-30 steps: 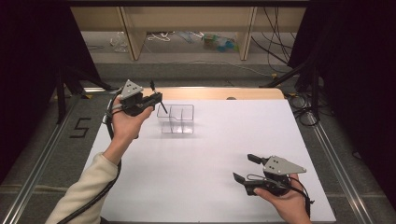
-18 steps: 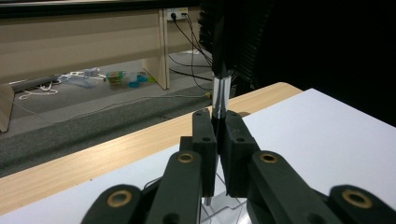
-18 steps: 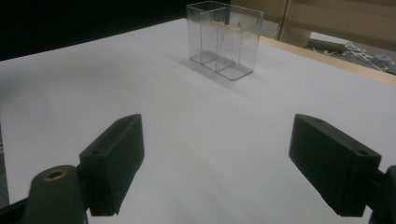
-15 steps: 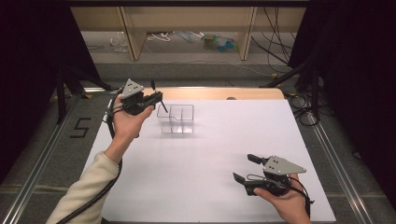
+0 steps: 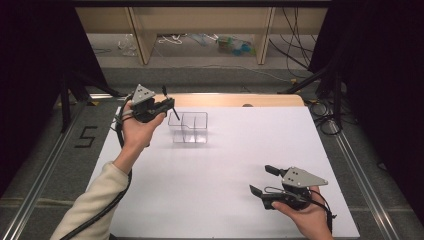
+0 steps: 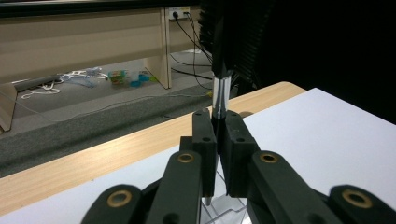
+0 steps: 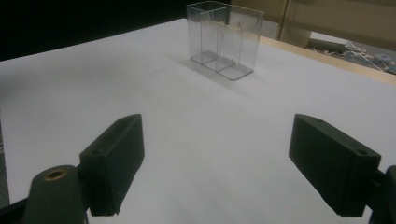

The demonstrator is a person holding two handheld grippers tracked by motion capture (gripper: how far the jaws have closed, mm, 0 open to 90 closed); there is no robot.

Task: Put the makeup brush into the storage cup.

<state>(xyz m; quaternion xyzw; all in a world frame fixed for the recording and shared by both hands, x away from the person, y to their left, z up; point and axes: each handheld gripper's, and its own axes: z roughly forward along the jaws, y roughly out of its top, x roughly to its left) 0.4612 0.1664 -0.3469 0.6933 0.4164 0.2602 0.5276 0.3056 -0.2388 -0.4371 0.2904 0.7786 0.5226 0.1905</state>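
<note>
A slim black pen (image 5: 170, 104) with a silver band (image 6: 220, 93) is pinched upright, slightly tilted, in my left gripper (image 5: 169, 106), which is shut on it (image 6: 217, 140). Its tip hangs just above the left end of a clear plastic box (image 5: 189, 127) with two compartments; the box's rim (image 6: 226, 215) shows under the jaws. The box (image 7: 224, 39) stands on the white table sheet, far from my right gripper (image 5: 261, 180). That gripper (image 7: 224, 163) rests low near the front right, jaws wide open, holding nothing.
A white sheet (image 5: 225, 165) covers the table, with a bare wooden strip (image 5: 235, 100) along the far edge. Beyond it lie floor cables (image 5: 175, 39) and wooden shelf legs (image 5: 142, 35). Dark curtains flank both sides.
</note>
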